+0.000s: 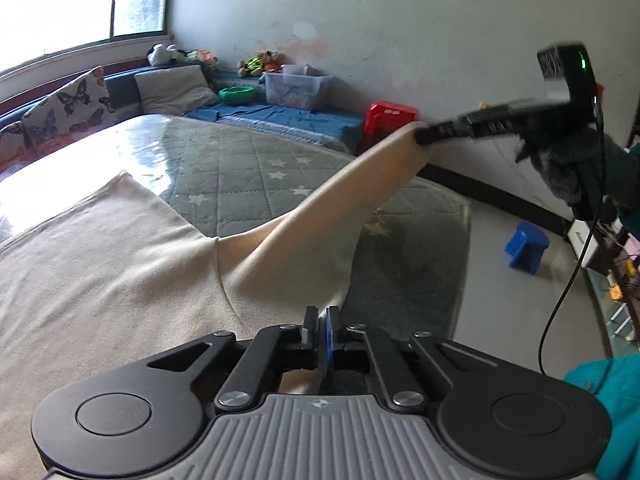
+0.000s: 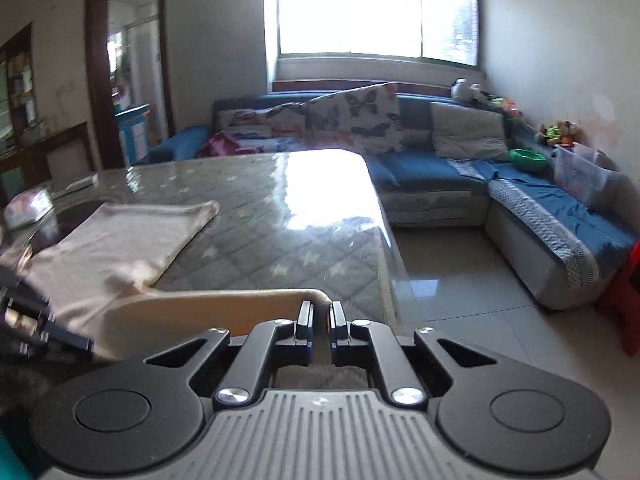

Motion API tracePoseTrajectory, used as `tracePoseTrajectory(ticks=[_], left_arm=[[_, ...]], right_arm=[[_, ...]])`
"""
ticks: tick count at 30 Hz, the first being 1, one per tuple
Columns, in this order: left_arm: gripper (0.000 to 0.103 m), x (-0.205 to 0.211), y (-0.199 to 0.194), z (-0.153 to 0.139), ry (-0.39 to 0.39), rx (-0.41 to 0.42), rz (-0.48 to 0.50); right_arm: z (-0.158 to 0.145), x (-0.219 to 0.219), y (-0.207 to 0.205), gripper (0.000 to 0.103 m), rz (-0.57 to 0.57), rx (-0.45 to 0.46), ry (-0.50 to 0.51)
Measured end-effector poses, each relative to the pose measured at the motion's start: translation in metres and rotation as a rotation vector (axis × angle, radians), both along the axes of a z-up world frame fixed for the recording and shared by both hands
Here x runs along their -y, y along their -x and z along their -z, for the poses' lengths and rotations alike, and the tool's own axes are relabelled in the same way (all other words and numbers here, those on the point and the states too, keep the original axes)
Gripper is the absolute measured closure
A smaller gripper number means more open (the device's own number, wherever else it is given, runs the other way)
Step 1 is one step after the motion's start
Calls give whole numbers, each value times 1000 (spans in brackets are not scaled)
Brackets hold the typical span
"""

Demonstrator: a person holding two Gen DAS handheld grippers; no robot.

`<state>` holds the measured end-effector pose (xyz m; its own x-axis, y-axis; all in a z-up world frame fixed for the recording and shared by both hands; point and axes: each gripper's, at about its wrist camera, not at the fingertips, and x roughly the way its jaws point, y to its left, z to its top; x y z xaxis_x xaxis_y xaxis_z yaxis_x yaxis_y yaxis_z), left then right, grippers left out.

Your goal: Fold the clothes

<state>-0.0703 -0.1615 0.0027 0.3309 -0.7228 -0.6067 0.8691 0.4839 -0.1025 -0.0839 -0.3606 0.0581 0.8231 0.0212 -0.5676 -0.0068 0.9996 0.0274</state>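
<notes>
The left gripper point(image 1: 319, 316) is clamped on the near edge of a cream garment point(image 1: 120, 256). The right gripper point(image 2: 320, 312) is pinched on the end of a sleeve point(image 1: 336, 192), which is held raised and stretched out to the side. The rest of the garment is spread flat on a quilted table point(image 1: 256, 168) with a glossy cover. A blue sofa point(image 2: 432, 168) is seen beyond.

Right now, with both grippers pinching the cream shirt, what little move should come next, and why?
Probably swing the right gripper across toward the shirt's flat middle. It is shut on the end of the sleeve, lifted off the table, while the left gripper is shut on the shirt's near edge. Laying the sleeve over the body would make the first fold.
</notes>
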Motion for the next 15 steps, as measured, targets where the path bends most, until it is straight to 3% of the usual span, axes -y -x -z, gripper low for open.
tracePoseTrajectory(ticks=[1,5,8,15], left_arm=[[99,-3,2,-1,5,1,14],[99,-9,6,-3,3,-8,51],[99,-9,5,-6,6,-4,57],[95,-5,-2,-16,34,16,22]], right_arm=[[2,4,5,88,-3,-13,-2],[15,26,35,87,82,-108,-24],[8,29,45,81,110,-91,-35],[18,11,-6,73,102,-118,-59]])
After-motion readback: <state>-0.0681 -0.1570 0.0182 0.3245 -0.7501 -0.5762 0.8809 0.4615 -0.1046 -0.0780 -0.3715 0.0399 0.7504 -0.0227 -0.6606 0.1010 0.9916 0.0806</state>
